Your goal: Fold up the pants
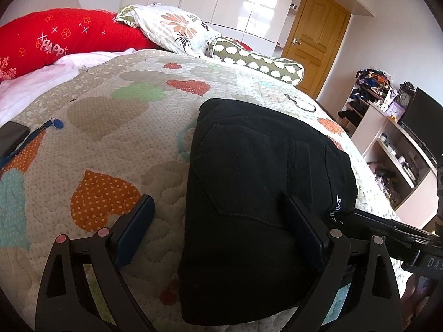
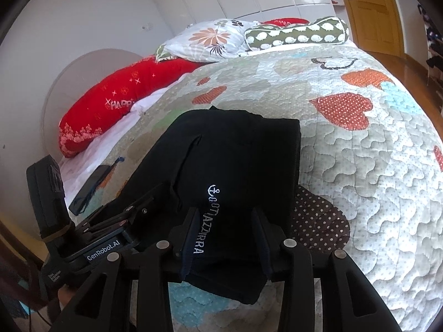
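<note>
The black pants [image 1: 263, 188] lie folded into a compact bundle on the quilted bedspread [image 1: 110, 138]. My left gripper [image 1: 221, 221] is open: its left finger sits over the quilt, its right finger rests on the pants' near edge. In the right wrist view the pants [image 2: 229, 160] show white lettering along one edge. My right gripper [image 2: 225, 238] is part open with the near, lettered edge of the bundle between its fingers, and I cannot tell whether they pinch it. The left gripper [image 2: 110, 221] shows at its lower left, beside the pants.
A dark phone [image 1: 11, 138] and a blue lanyard [image 1: 41, 132] lie on the quilt to the left. Red, floral and green dotted pillows [image 1: 171, 27] sit at the bed's head. Shelves, a clock and a TV [image 1: 401, 127] stand right of the bed.
</note>
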The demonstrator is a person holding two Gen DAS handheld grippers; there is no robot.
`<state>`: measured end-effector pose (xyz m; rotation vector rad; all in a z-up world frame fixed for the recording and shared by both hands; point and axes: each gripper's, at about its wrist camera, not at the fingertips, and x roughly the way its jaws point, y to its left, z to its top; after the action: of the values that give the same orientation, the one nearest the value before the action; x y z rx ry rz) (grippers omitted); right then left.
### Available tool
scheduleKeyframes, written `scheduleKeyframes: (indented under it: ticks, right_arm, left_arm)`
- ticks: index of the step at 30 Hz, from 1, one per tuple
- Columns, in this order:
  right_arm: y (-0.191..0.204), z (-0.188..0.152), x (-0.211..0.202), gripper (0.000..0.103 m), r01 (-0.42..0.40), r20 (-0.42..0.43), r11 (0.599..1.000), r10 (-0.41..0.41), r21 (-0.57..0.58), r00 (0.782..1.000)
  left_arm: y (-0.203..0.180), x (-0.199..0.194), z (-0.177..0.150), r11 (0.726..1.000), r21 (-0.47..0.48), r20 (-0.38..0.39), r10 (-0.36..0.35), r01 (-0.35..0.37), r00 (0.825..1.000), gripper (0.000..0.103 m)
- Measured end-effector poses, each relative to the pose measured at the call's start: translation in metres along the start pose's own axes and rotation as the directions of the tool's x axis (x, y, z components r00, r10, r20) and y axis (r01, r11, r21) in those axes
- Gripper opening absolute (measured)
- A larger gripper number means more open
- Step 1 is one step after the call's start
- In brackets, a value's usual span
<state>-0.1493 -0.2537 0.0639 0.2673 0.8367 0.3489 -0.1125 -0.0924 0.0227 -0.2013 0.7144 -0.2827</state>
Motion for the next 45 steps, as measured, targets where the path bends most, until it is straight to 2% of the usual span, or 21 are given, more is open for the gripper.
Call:
scheduleKeyframes:
  ticks: [26, 35, 41, 45]
  right_arm:
    - [0.000, -0.004, -0.002, 0.038, -0.013, 0.017, 1.000, 0.013, 0.011, 1.000]
    - [0.009, -0.010, -0.007, 0.038, 0.036, 0.008, 0.999, -0.036, -0.022, 0.999]
    - [0.003, -0.004, -0.020, 0.038, 0.037, 0.011, 0.999, -0.037, 0.005, 0.999]
    - [-0.012, 0.004, -0.026, 0.042, 0.085, 0.029, 0.995, -0.087, 0.042, 0.996]
  left_arm:
    - [-0.002, 0.000, -0.001, 1.000, -0.003, 0.009, 0.002, -0.002, 1.000, 0.095]
    - [-0.004, -0.001, -0.003, 1.000, -0.009, 0.006, -0.007, 0.007, 1.000, 0.095]
    - [0.000, -0.015, 0.009, 1.000, 0.006, -0.071, -0.028, 0.028, 0.997, 0.095]
    - [0.007, -0.032, 0.023, 0.998, 0.055, -0.042, -0.005, 0.007, 0.999, 0.095]
